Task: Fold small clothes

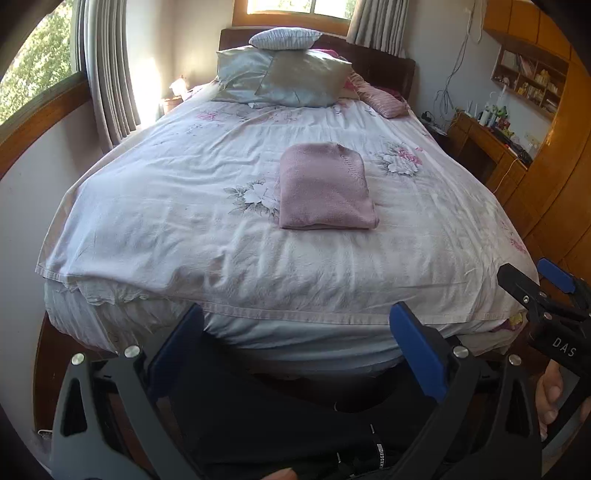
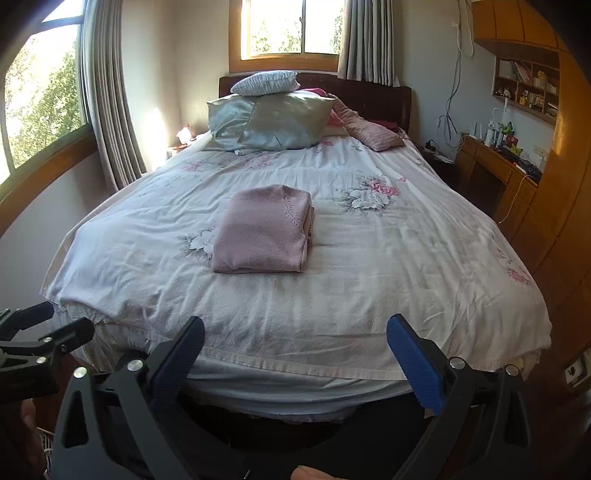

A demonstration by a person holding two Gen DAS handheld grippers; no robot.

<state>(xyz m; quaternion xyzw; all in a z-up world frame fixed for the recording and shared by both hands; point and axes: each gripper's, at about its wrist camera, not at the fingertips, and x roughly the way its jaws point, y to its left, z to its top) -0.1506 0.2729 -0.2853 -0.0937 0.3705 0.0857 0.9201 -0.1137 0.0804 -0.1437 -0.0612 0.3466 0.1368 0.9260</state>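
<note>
- Bedroom scene: a bed (image 1: 184, 236) under a white floral sheet fills the middle of both frames, its foot edge lying just beyond the gripper tips.
- Nearest, along the bottom of the left wrist view, the left gripper (image 1: 295, 328) has its blue-padded fingers spread wide apart, with nothing between them, short of the sheet's hem.
- Along the bottom of the right wrist view, the right gripper (image 2: 295, 339) is likewise spread wide and holds nothing; it also shows at the right edge of the left wrist view.
- A hand (image 1: 550, 395) shows at the lower right of the left wrist view, by a gripper handle.
- Further up, a pink sweater (image 2: 264, 230) lies folded into a neat rectangle on the sheet, just right of centre in the left view, left of centre in the right view, well apart from both grippers.
- Beyond it, pillows (image 2: 273, 122) are stacked against the dark headboard.
- Farthest, a curtained window (image 2: 284, 27) sits top centre, and a wooden desk (image 2: 491, 158) with shelves stands at the right.
</note>
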